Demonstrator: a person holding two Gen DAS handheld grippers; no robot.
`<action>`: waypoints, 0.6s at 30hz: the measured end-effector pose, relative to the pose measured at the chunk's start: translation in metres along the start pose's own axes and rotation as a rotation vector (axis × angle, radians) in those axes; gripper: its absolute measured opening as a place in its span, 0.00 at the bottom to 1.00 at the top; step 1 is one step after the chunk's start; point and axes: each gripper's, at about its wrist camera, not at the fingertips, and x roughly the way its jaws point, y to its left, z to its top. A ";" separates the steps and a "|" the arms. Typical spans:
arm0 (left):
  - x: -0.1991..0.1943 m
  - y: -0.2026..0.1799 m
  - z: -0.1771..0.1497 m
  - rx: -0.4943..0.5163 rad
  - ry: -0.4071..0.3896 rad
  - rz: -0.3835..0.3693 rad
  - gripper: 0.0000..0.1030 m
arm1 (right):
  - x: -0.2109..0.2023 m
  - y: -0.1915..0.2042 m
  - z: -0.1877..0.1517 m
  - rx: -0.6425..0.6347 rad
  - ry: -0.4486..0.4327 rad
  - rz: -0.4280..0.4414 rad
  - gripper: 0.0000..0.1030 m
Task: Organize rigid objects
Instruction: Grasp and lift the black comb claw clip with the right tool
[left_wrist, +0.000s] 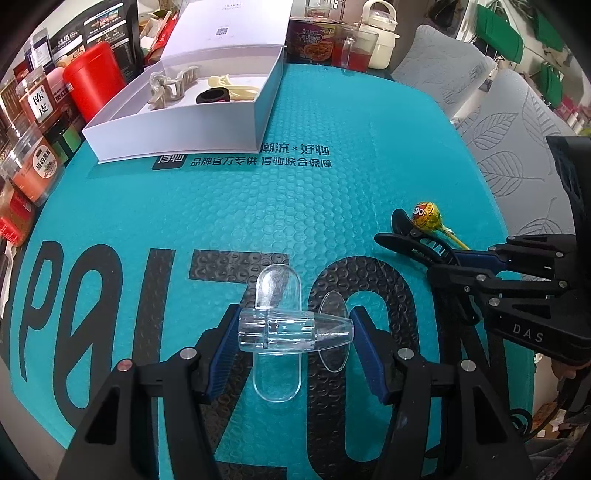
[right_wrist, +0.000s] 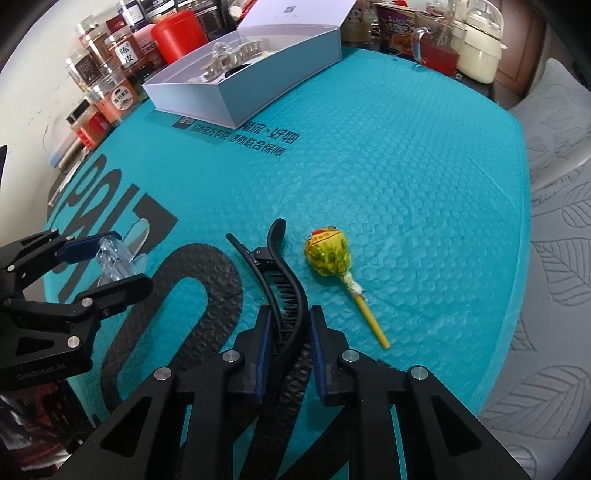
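Between the blue pads of the left gripper (left_wrist: 295, 334) sits a clear plastic piece (left_wrist: 291, 332), a stubby tube crossed by a flat rounded tab. Both pads press on its ends, so the jaws are pinching it just above the teal mat (left_wrist: 332, 206). From the right wrist view the same piece (right_wrist: 110, 258) shows at the left gripper's (right_wrist: 110, 264) tips, low over the big black lettering on the mat (right_wrist: 406, 166).

Further right, the right gripper (right_wrist: 287, 325) has its jaws closed on a black hair clip (right_wrist: 284, 273), the pads touching both sides of the toothed end; the clip's two prongs point away across the mat. In the left wrist view that clip (left_wrist: 410, 240) sticks out of the right gripper (left_wrist: 476, 264) toward the left.

Just beside the clip on its right lies a lollipop (right_wrist: 332, 258) in a yellow wrapper, stick pointing toward the mat's near right edge, apart from the pads. The left wrist view shows the lollipop (left_wrist: 428, 216) just behind the clip.

At the far left of the mat stands an open white box (left_wrist: 177, 129) with its lid up, holding a beige claw clip (left_wrist: 173, 83), a black band and a cream piece. Jars and a red tin (left_wrist: 94, 79) crowd the edge left of the box (right_wrist: 236, 99).
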 end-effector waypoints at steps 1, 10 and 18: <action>-0.001 0.000 0.000 0.002 0.002 -0.001 0.57 | -0.001 0.001 -0.001 0.003 0.000 0.003 0.19; -0.022 -0.015 0.009 0.033 -0.009 0.009 0.57 | -0.021 0.000 -0.009 0.030 -0.015 0.033 0.19; -0.054 -0.033 0.018 0.049 -0.051 0.016 0.57 | -0.056 -0.003 -0.016 0.020 -0.046 0.045 0.19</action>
